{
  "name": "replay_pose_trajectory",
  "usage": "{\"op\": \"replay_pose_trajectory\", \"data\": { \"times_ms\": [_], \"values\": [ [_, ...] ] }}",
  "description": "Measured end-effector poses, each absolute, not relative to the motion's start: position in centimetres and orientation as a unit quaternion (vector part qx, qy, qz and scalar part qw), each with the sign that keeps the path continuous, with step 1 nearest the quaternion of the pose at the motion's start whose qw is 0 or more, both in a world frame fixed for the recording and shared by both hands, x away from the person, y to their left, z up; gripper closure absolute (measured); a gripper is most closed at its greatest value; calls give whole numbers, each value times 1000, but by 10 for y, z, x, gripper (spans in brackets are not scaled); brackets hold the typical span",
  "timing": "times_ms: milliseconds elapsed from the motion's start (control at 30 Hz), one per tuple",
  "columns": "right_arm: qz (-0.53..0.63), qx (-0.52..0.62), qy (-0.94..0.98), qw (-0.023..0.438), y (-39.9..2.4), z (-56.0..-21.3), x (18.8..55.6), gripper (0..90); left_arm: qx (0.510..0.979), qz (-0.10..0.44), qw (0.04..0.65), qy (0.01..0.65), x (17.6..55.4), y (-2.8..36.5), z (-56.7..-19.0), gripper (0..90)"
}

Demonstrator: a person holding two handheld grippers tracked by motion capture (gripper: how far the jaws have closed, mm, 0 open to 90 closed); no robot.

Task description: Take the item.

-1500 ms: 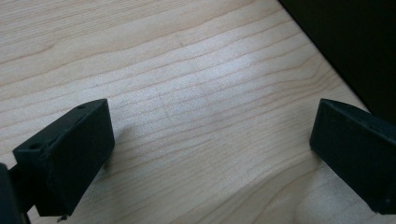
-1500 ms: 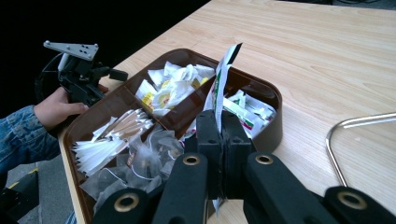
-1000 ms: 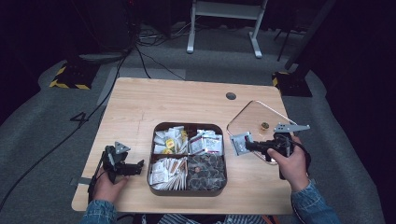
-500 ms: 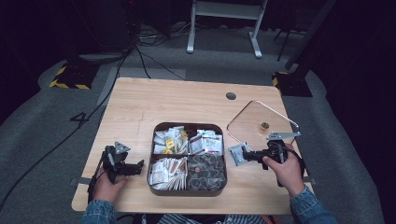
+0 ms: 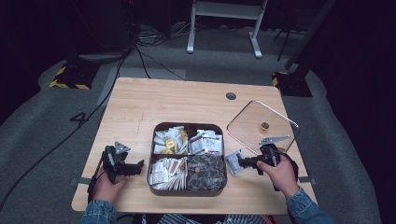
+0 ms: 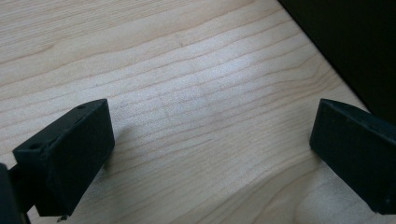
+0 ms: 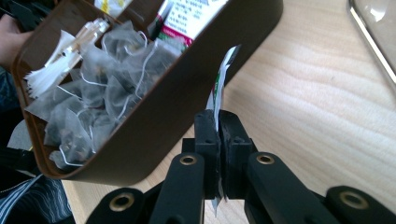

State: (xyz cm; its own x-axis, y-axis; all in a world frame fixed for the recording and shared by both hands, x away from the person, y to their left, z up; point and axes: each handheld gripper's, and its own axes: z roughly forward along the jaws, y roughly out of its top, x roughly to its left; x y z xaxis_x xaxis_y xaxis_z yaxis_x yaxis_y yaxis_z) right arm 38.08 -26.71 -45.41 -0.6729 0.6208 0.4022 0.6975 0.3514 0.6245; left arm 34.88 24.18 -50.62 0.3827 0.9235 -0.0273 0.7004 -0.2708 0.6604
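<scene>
Over on the right side of the wooden surface, the right gripper is pinching a small white packet edge-on, jaws pressed tight on it, just beside the right wall of the brown four-compartment tray. From the right gripper view, that packet stands upright right next to the tray's compartment of mesh tea bags. Behind that hand lies a clear lid, flat on the surface. Meanwhile the left gripper sits low by the tray's left side, jaws spread wide over bare wood, holding nothing.
</scene>
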Motion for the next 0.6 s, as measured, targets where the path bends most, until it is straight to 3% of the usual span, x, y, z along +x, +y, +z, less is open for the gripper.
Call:
{"op": "replay_pose_trajectory", "data": {
  "times_ms": [233, 600],
  "values": [
    [-401, -408, -818, 50, -267, -459, 383, 824, 775, 186, 301, 524, 349, 242, -506, 1],
    [-406, -415, -814, -12, -275, -465, 382, 516, 777, 184, 302, 520, 348, 243, -506, 3]
  ]
}}
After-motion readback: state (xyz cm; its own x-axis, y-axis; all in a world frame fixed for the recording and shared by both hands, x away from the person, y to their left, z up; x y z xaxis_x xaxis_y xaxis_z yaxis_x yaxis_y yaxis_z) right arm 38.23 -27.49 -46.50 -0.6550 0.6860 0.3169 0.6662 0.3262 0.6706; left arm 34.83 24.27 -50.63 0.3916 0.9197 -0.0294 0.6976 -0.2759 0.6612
